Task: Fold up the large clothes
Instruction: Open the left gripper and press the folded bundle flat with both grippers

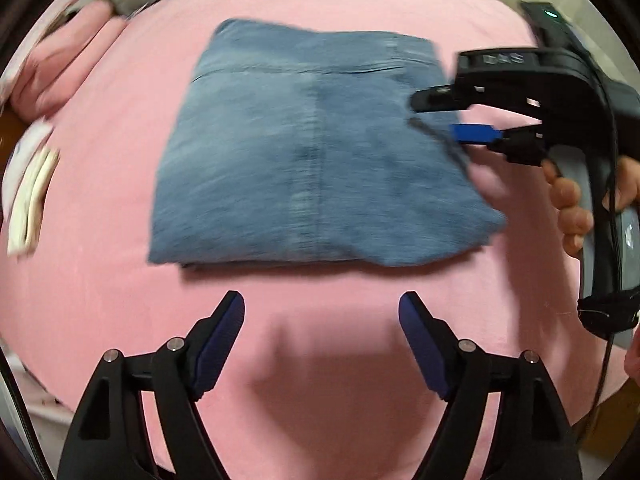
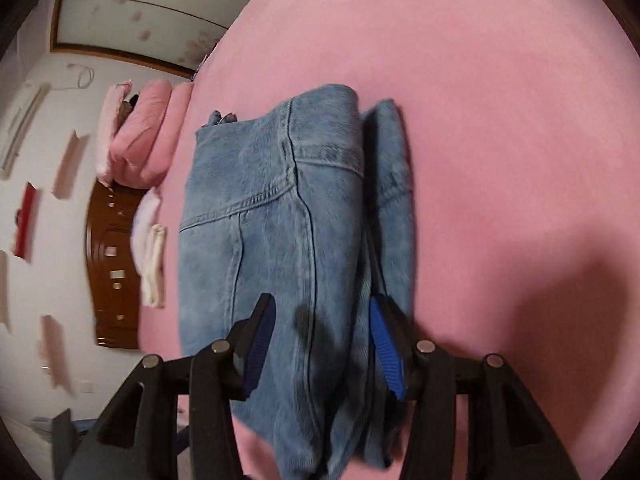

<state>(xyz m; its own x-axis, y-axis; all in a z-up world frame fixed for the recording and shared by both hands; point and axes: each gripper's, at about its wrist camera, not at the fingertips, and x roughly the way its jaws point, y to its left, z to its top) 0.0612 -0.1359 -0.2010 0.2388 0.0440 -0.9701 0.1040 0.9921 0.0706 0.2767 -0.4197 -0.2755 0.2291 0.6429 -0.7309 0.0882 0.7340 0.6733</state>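
A pair of blue jeans (image 1: 304,152) lies folded into a thick rectangle on the pink bed sheet (image 1: 120,280). My left gripper (image 1: 322,316) is open and empty, just in front of the jeans' near edge. My right gripper (image 1: 452,116) reaches in from the right, jaws apart, straddling the right edge of the folded jeans. In the right wrist view the jeans (image 2: 280,220) run between the spread fingers of the right gripper (image 2: 324,320), and one blue pad (image 2: 384,344) lies against the folded layers.
Folded pink bedding (image 1: 68,64) and a white folded cloth (image 1: 32,184) lie at the left side of the bed. A brown wooden headboard (image 2: 112,264) and a white wall (image 2: 40,120) show beyond the bed in the right wrist view.
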